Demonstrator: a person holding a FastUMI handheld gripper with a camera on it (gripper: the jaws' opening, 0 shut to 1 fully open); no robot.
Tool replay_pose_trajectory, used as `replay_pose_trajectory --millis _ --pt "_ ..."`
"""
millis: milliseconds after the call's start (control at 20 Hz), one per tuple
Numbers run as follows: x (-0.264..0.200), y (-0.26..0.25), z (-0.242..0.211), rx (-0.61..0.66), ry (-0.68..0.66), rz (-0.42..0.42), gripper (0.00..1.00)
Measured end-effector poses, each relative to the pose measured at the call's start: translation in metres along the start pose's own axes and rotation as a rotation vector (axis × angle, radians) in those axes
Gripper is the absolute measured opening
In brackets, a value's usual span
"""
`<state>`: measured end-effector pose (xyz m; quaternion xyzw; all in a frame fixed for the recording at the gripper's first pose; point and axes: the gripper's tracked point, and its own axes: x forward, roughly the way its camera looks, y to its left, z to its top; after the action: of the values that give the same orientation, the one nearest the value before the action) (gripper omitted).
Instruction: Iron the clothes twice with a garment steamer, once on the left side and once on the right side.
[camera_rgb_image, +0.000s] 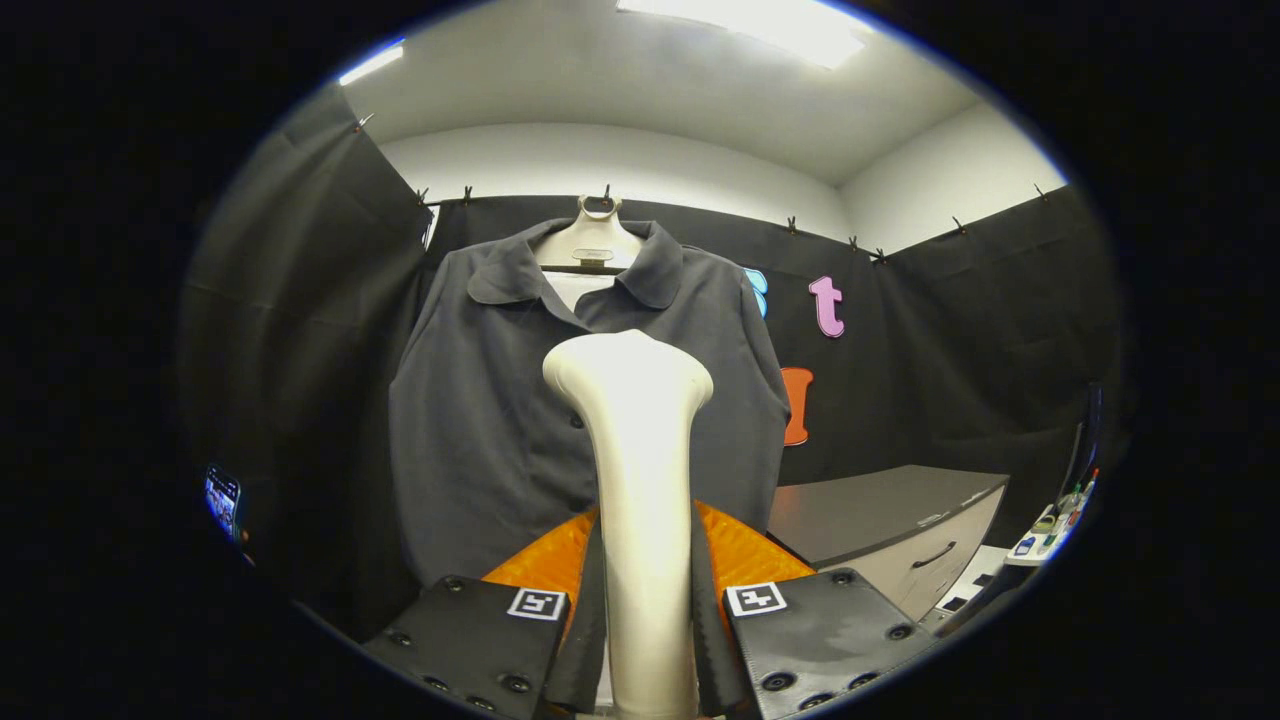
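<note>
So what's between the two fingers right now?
The garment steamer, its handle clamped by the hand-held gripper, head raised toward the hanging shirt in the gripper view.

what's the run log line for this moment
gripper: shut on steamer | steamer head: raised before shirt front | shirt: hanging on hanger

The garment steamer (640, 470) is plain cream. The shirt (480, 420) is solid dark grey, on a cream hanger (590, 240). The cabinet (890, 520) has a dark grey top and beige front.
</note>
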<state>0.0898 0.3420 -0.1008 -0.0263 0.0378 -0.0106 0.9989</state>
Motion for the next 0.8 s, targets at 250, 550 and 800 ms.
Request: replay_pose_trajectory --millis 250,550,800 --pt "0.0012 0.0002 -0.0014 0.001 0.004 -0.002 0.45" --pt "0.0015 0.0002 0.001 0.0 -0.003 -0.004 0.45" --pt "-0.0003 -0.0017 -0.0022 0.002 0.001 -0.012 0.45"
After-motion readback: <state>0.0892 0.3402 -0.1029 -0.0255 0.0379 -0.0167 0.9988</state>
